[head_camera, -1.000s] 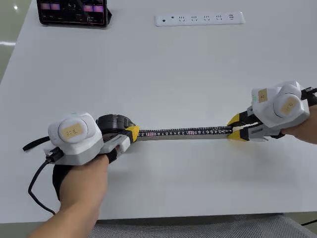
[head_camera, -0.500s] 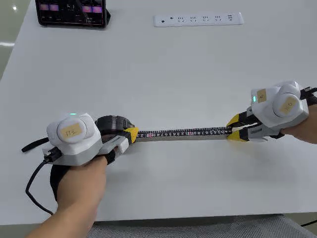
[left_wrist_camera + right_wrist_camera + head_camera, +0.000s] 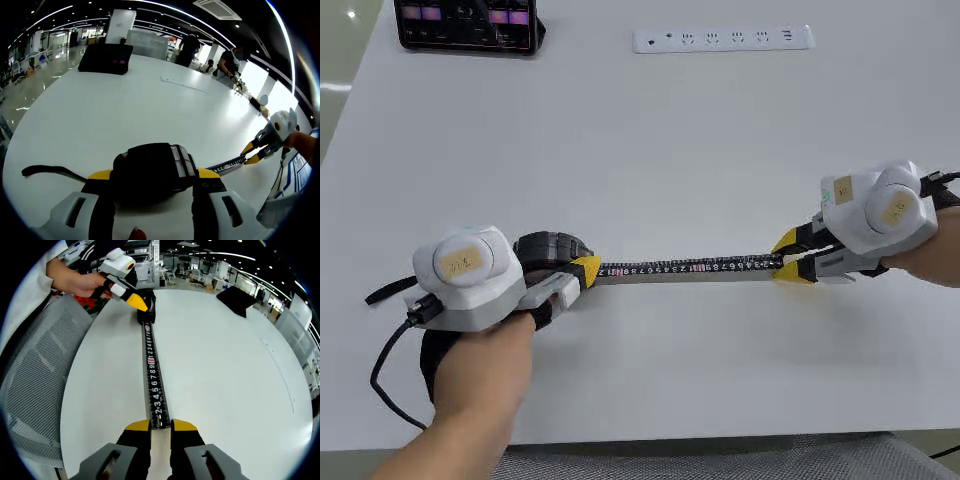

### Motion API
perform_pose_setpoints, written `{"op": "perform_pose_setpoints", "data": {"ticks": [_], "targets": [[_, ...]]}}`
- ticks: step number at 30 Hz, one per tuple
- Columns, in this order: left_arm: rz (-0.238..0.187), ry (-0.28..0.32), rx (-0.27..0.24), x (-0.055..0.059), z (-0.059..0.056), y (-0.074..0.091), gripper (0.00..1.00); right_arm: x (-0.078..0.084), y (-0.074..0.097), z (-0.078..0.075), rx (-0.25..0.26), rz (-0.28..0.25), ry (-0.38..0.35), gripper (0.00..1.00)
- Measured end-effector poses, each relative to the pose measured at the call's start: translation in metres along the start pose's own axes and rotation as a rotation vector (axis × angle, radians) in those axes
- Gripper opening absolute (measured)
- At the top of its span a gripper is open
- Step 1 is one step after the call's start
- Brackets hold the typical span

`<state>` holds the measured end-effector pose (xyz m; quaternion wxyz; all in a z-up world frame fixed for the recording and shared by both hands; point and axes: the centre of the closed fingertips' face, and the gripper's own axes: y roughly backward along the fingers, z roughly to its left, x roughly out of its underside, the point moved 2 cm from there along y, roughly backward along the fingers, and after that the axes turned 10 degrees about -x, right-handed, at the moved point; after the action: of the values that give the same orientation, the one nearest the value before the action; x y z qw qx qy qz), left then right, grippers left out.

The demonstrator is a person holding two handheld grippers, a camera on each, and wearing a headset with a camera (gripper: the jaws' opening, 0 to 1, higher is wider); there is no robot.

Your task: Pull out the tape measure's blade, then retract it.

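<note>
tape measure case (image 3: 152, 167): was black
blade (image 3: 154, 385): was black, with white numerals
right gripper (image 3: 161, 426): had yellow tips

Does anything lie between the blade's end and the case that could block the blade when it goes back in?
Nothing visible does. The blade runs straight over the table from the right gripper, shut on its end, to the case held by the left gripper. The power strip lies far off.

Black tape measure (image 3: 552, 250) on white table (image 3: 650, 150), dark numbered blade (image 3: 690, 267) extended straight
</note>
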<state>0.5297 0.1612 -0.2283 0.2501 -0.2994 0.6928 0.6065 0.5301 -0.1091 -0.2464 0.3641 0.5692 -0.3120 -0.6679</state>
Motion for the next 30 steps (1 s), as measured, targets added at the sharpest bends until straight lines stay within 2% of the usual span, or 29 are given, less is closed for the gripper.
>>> {"op": "perform_pose_setpoints", "data": {"ticks": [30], "targets": [[0.002,0.024,0.023,0.001,0.002,0.002,0.57,-0.017,-0.011,-0.001,-0.013,-0.019,0.02,0.1]]}}
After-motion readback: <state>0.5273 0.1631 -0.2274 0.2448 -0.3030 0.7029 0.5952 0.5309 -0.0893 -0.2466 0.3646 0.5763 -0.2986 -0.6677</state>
